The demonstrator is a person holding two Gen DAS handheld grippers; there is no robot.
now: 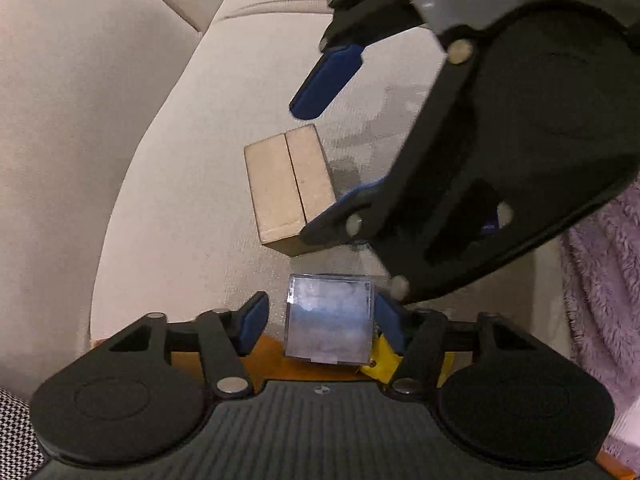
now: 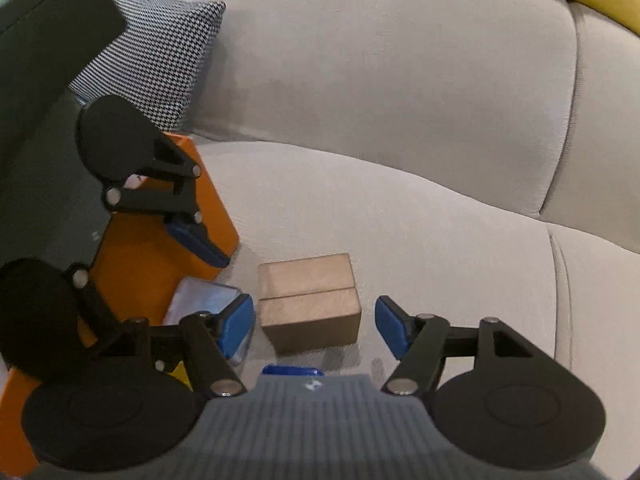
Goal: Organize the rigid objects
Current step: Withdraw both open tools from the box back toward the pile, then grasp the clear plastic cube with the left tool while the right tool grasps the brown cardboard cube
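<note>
likely light and stiff, the tan rectangular cardboard box point(image 2: 310, 300) suits a side-to-side pinch; right gripper point(image 2: 315, 326) gapes around it, left gripper point(image 1: 322, 322) spread beside a clear plastic case point(image 1: 329, 318).

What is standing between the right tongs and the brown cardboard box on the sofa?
Nothing visible. The right tongs are open with the small brown cardboard box straight ahead on the beige sofa seat. The clear plastic case lies off to the left side.

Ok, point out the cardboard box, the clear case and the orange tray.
cardboard box point(image 2: 308, 300), right wrist view, top face by the seam.
clear case point(image 1: 329, 320), left wrist view, middle of its glossy face.
orange tray point(image 2: 140, 256), right wrist view, bare orange surface.
</note>
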